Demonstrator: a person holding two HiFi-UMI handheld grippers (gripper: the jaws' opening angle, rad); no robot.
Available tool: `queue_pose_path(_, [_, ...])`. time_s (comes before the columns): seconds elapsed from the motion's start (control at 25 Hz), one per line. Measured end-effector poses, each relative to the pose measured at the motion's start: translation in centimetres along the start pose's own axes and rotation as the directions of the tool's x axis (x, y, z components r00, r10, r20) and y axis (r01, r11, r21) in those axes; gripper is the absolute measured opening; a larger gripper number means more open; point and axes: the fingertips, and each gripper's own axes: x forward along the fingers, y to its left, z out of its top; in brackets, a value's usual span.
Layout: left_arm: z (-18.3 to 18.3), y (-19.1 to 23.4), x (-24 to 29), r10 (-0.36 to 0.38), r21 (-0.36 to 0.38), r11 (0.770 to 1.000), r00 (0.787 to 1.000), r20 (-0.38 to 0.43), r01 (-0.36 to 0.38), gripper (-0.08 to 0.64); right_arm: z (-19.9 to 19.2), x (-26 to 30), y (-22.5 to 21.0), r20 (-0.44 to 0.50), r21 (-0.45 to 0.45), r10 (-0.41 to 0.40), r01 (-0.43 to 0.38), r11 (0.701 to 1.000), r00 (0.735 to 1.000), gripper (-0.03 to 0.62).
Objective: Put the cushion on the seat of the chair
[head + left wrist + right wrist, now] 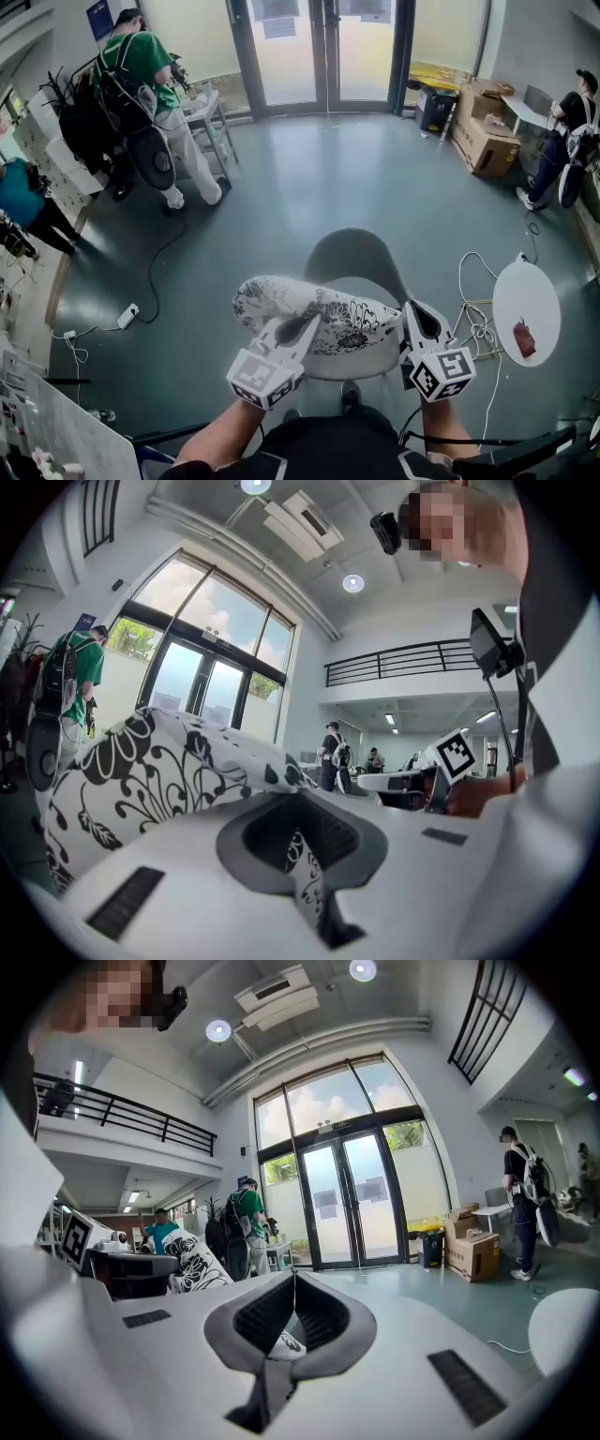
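A white cushion [319,314] with a black floral print hangs between my two grippers, just above the grey chair [352,253], covering most of its seat. My left gripper [305,326] is shut on the cushion's near-left edge; in the left gripper view, printed fabric [305,874] sits pinched between the jaws, and the cushion [159,771] bulges to the left. At the cushion's right end, my right gripper [412,314] is shut on it; a bit of patterned cloth [281,1342] shows between the jaws in the right gripper view, where the cushion [192,1260] lies to the left.
A round white table [525,305] with a small red object [524,337] stands right of the chair, white cables [476,323] beside it. A power strip [127,316] and cord lie at left. Cardboard boxes [483,141] and people stand farther off, before glass doors [323,47].
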Motion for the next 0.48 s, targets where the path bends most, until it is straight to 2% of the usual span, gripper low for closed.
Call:
queue_pose_path(0.16, [-1.0,0.6,3.6,0.017,-0.013,1.000,1.000,-0.007,-0.018,0.012,-1.1,1.5,-2.4,-0.031,0.003,0.024,-0.024,1.000,0.999,0.011])
queue_pose_path(0.48, [-2.9,1.1,11.1,-0.006,-0.035,0.999,1.000,-0.012,0.005,0.012,-2.5,3.1,-6.6,-0.058,0.017,0.043,-0.043,0.999,0.997,0.011])
